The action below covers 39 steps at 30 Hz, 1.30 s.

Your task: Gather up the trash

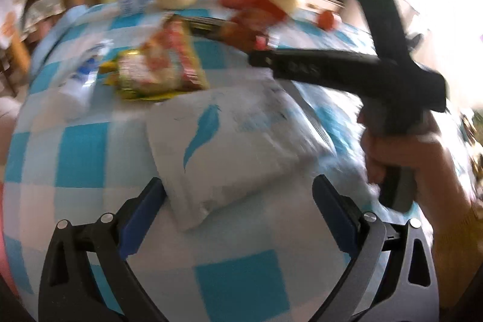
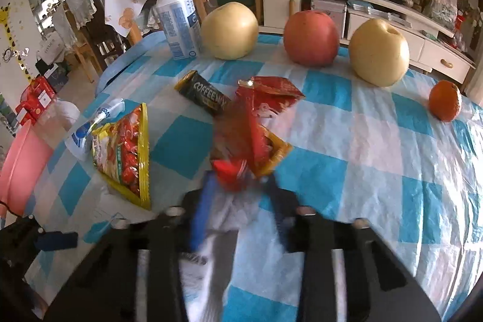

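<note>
My left gripper (image 1: 238, 189) is open, its blue pads either side of the near corner of a white packet (image 1: 235, 141) with a blue feather mark, lying on the checked tablecloth. My right gripper (image 2: 238, 180) is shut on a red snack wrapper (image 2: 256, 122) and holds it over the table; it shows in the left wrist view (image 1: 256, 58) too. A red-and-yellow snack bag (image 2: 123, 153) lies to the left, also in the left wrist view (image 1: 160, 62). A black coffee-mix sachet (image 2: 202, 92) and a white-and-blue wrapper (image 2: 90, 125) lie beyond.
A white bottle (image 2: 178, 23), two yellow pears (image 2: 229, 30), a red apple (image 2: 311, 38) and an orange (image 2: 445, 101) stand along the table's far side. A pink bin (image 2: 21, 168) sits off the table's left edge. Chairs and shelves stand behind.
</note>
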Motion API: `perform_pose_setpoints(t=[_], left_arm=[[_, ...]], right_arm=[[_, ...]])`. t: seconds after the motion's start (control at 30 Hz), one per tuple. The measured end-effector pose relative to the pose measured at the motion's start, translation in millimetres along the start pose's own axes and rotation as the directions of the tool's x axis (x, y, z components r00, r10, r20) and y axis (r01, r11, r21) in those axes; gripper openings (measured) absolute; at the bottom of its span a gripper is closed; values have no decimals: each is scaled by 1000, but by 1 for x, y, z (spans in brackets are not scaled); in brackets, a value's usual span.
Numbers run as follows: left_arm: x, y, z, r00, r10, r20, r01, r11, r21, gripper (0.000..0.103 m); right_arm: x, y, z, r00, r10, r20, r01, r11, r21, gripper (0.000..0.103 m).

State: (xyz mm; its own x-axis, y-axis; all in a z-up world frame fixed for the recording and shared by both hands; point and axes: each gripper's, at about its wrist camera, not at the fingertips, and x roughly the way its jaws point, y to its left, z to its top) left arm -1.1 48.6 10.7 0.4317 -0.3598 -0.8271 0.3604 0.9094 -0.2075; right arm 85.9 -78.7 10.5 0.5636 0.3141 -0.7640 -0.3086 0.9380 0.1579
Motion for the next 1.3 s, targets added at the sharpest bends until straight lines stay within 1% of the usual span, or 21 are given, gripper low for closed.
perform_pose_setpoints(t=[0.07,0.1,0.17,0.2,0.27,0.3,0.33,0.37,0.4,0.47,0.5,0.57,0.63,0.67,0.73,0.8,0.9,1.0,1.1,1.17,1.3], left_arm=[[-1,-10,-2,998,-60,-15,61,997,43,98],[-2,-18,-4,997,-70,-17,71,994,87,98],[-5,-25,-5,999,-52,-3,52,989,139,98],[-8,-27,-4,999,-31,19,27,987,157,98],[-10,-28,-2,996,54,69,-66,979,191,98],[-10,-29,-1,993,82,80,-97,973,210,98],[-9,-32,1,987,124,100,-145,960,241,98],[-7,-34,2,982,152,115,-178,948,264,98],[-5,-37,5,973,184,135,-218,928,303,98],[-2,-37,12,967,196,165,-241,914,326,98],[-3,-35,15,967,190,169,-237,914,330,98],[2,-29,23,977,154,149,-196,921,338,98],[10,-25,28,990,95,104,-125,929,348,98],[14,-25,29,993,74,89,-101,930,355,98],[21,-28,31,996,51,71,-75,923,377,98],[25,-28,33,997,42,72,-66,921,384,98],[27,-25,33,997,12,76,-38,935,352,98],[29,-28,31,996,8,91,-40,932,360,98],[32,-30,32,996,14,92,-47,929,368,99],[33,-32,32,995,26,93,-59,925,376,99],[33,-33,31,995,40,93,-73,922,380,99]], right_arm=[[-6,-5,-2,1000,5,-1,-5,1000,0,22],[-10,-10,-3,1000,1,-1,-1,1000,0,22],[-19,-21,-4,1000,-11,8,11,1000,22,22],[-22,-25,-4,1000,-8,9,7,999,34,22],[-29,-35,-4,1000,8,12,-9,998,67,34],[-33,-39,-2,1000,7,27,-9,996,89,55],[-36,-41,-1,999,9,44,-14,995,102,72],[-39,-42,1,998,27,58,-33,993,112,75],[-39,-40,2,997,43,58,-49,992,116,75],[-35,-36,5,995,87,50,-92,988,122,75],[-31,-32,7,993,109,38,-113,986,121,75],[-20,-21,8,992,127,8,-128,987,97,75],[-11,-13,10,992,128,-16,-126,989,72,75],[-7,-11,10,992,127,-26,-125,990,66,77],[0,-11,13,991,125,-36,-122,990,65,89],[5,-12,18,990,136,-41,-133,989,65,89],[13,-8,23,986,157,-51,-153,986,63,91],[18,2,25,989,136,-58,-135,991,15,94],[23,14,24,994,98,-57,-101,993,-57,93],[25,20,22,997,60,-48,-65,992,-104,89],[26,27,20,999,25,-28,-29,988,-152,64]])
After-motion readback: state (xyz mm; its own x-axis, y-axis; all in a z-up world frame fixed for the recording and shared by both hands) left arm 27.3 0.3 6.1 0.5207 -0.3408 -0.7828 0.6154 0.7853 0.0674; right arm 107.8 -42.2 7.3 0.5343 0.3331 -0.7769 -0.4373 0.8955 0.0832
